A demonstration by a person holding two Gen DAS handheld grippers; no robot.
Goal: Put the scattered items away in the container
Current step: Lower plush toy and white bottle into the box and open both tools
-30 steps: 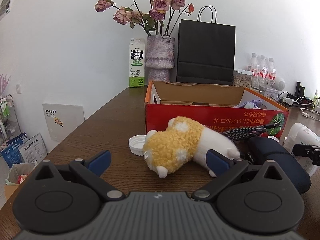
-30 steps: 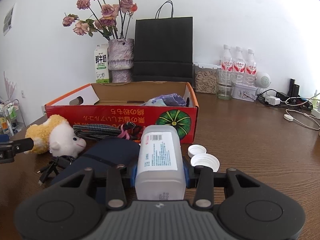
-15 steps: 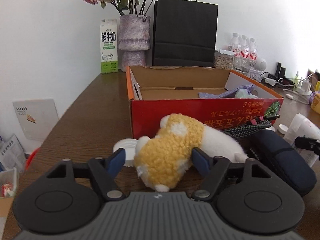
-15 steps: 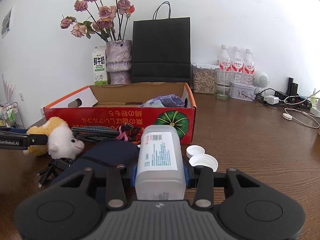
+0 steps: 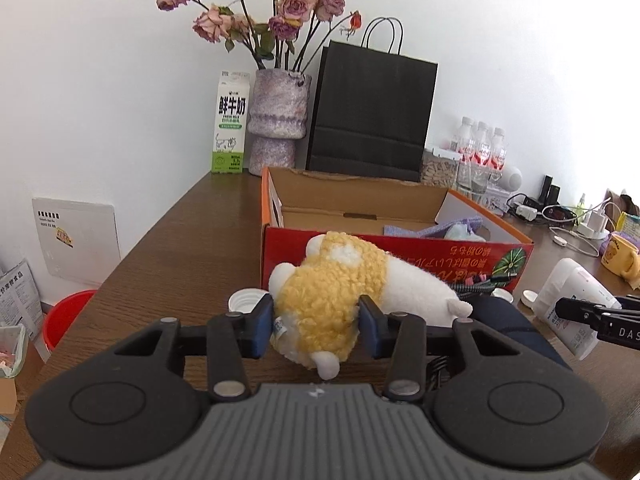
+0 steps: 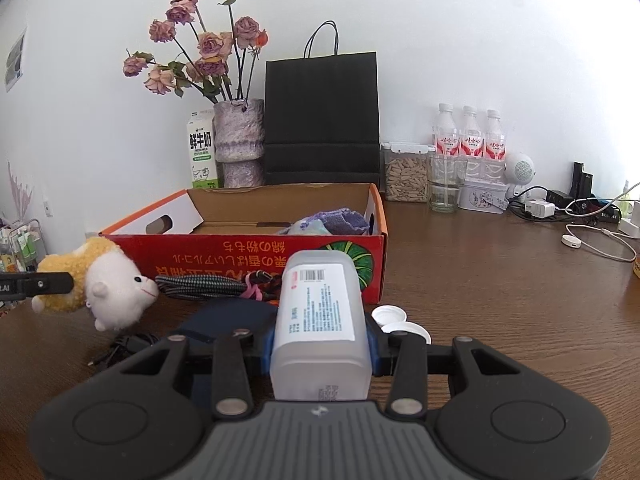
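Observation:
A yellow and white plush sheep [image 5: 344, 292] lies in front of the red cardboard box [image 5: 400, 248]. My left gripper [image 5: 318, 326] is closing, and its blue pads press into the sheep's yellow body from both sides. In the right wrist view the sheep [image 6: 108, 280] hangs slightly above the table at the left. My right gripper [image 6: 320, 350] is shut on a translucent plastic bottle [image 6: 320, 316] with a white label, held over a dark blue pouch [image 6: 224, 320]. The box [image 6: 280, 256] holds a purple cloth [image 6: 340, 220].
A braided cable bundle [image 6: 212, 286] lies against the box front. Two white caps [image 6: 396, 320] sit to the right of the bottle, and another cap [image 5: 246, 302] lies left of the sheep. A vase of dried roses [image 5: 278, 120], milk carton [image 5: 230, 134] and black paper bag [image 5: 372, 116] stand behind the box.
My left gripper moved in around the plush sheep and its jaws narrowed onto the yellow body; the sheep now sits raised and closer to the box. The right gripper kept its hold on the bottle.

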